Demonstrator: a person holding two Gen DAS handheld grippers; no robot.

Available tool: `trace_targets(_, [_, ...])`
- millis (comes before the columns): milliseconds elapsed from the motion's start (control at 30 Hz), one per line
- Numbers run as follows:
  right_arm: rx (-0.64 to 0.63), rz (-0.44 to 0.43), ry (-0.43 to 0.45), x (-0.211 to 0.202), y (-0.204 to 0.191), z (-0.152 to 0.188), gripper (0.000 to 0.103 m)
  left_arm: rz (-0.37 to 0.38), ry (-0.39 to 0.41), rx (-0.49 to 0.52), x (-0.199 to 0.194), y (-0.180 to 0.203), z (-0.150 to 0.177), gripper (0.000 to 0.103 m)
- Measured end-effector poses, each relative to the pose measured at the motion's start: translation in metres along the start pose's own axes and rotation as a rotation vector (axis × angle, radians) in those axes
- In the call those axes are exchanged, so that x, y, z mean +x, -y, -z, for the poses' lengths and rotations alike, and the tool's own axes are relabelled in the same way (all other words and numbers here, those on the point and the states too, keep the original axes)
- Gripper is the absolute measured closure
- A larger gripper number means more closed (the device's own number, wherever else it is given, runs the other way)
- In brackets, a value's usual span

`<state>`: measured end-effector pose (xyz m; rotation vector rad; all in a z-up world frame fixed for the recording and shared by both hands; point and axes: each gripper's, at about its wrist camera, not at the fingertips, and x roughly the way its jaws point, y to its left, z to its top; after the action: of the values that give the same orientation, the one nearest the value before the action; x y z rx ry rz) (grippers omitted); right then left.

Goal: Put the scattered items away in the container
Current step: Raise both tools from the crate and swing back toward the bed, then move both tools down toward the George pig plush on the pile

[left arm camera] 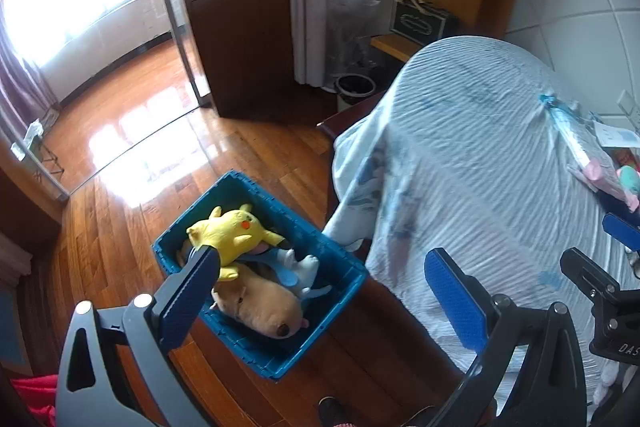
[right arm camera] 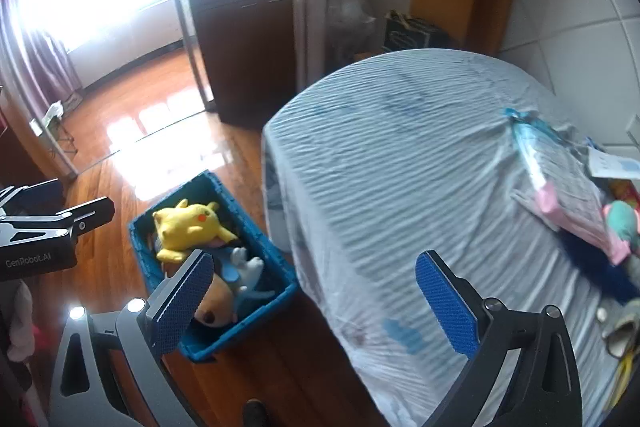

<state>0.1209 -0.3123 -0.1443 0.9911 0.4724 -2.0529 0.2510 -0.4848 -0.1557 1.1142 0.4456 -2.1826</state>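
Plush toys made up most of what the task concerned, and three already lay in the blue crate (left arm camera: 344, 267), which stood on the wooden floor (left arm camera: 120, 227) just beside the corner of the bed (left arm camera: 460, 167). Inside the crate, a yellow plush (left arm camera: 232, 231) lay on top at the end farther from the camera, a pale blue-and-white plush (left arm camera: 300, 267) rested in the middle, and a tan dog plush (left arm camera: 260, 311) filled the near end. That part of the tidying looked done. What remained sat well apart from the crate, on the far side of the bed against the wall: a pink-edged packet (right arm camera: 560, 195), a teal plush (right arm camera: 622, 223) and some dark blue fabric (right arm camera: 592, 267), with smaller bits beyond them too blurred to name. The left gripper (left arm camera: 320, 291) hovered above the crate with its fingers spread wide and holding nothing. The right gripper (right arm camera: 316, 303) hung between crate and bed, likewise released and empty. I judged the job past halfway, with the bed's clutter yet to be fetched.
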Motion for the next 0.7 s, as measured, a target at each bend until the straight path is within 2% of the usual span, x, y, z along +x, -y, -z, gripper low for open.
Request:
trace_targets(200, [0.127,0.084,0.059,-0.068,0.111,0.028,0.001,0.118,0.031,0.134,-0.027,0.127,-0.009,0.0])
trace_targets(400, [0.22,0.182,0.07,-0.118,0.212,0.065,0.001,0.23,0.041,0.239,-0.05,0.248,-0.005,0.0])
trace_targets(533, [0.294,0.226,0.073,-0.144,0.277,0.095,0.0,0.291,0.027,0.287,-0.061,0.314,0.002,0.0])
trace_targets(700, [0.371,0.302,0.092,-0.18,0.334,0.125,0.0,0.363,0.04,0.357,-0.075,0.382,0.004,0.0])
